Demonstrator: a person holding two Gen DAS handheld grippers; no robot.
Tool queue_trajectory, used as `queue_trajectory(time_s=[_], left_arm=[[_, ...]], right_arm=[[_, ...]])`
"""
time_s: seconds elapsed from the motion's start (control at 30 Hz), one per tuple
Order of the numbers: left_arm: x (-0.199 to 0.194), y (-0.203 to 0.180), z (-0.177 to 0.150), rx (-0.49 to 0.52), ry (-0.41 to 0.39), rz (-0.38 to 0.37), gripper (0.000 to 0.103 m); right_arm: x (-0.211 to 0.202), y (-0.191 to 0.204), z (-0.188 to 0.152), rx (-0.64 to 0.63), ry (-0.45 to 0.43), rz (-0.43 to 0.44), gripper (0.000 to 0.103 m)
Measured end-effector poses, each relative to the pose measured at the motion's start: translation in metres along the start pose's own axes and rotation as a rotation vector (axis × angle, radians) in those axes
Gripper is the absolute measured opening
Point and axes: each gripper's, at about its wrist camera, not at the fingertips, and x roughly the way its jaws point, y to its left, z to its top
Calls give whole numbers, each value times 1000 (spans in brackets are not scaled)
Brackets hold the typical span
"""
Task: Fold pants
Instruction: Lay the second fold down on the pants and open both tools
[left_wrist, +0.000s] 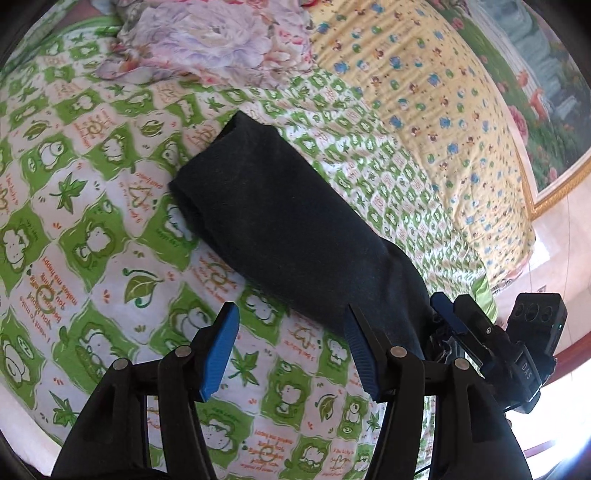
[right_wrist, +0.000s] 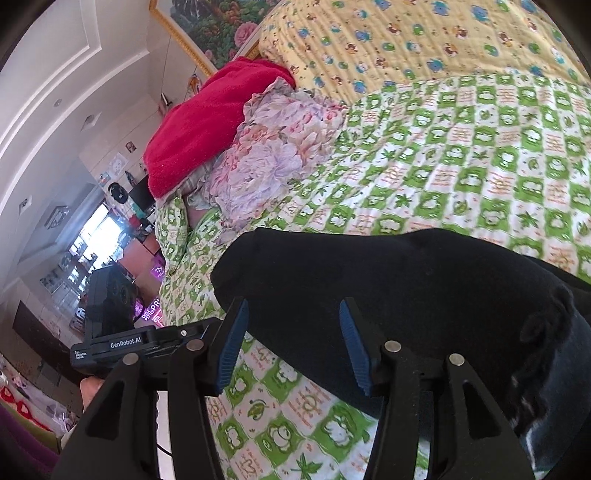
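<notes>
Dark navy pants (left_wrist: 280, 221) lie in a long folded strip on the green-and-white bed sheet (left_wrist: 96, 229). My left gripper (left_wrist: 291, 350) is open and empty, just short of the strip's near end. The right gripper shows at the right of the left wrist view (left_wrist: 443, 314), against the pants' near end. In the right wrist view the pants (right_wrist: 406, 288) fill the lower right, and my right gripper (right_wrist: 291, 343) is open with its jaws over the cloth's near edge. The left gripper's body (right_wrist: 122, 343) shows at the left.
A floral cloth (right_wrist: 273, 147) and a red towel (right_wrist: 207, 122) are piled at the far side of the bed. A yellow patterned quilt (left_wrist: 424, 92) covers the head end. A framed picture (left_wrist: 546, 110) hangs on the wall. The room's floor and furniture (right_wrist: 74, 258) lie past the bed's edge.
</notes>
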Motion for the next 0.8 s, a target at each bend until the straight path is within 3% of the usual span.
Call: queue_trajectory(time_s=[0.47, 0.8], left_arm=[[0, 36, 19, -114, -54, 29, 61], [13, 47, 27, -153, -68, 14, 61]], right_arm=[[61, 21, 37, -126, 102, 28, 53], [152, 39, 80, -301, 286, 40, 53]])
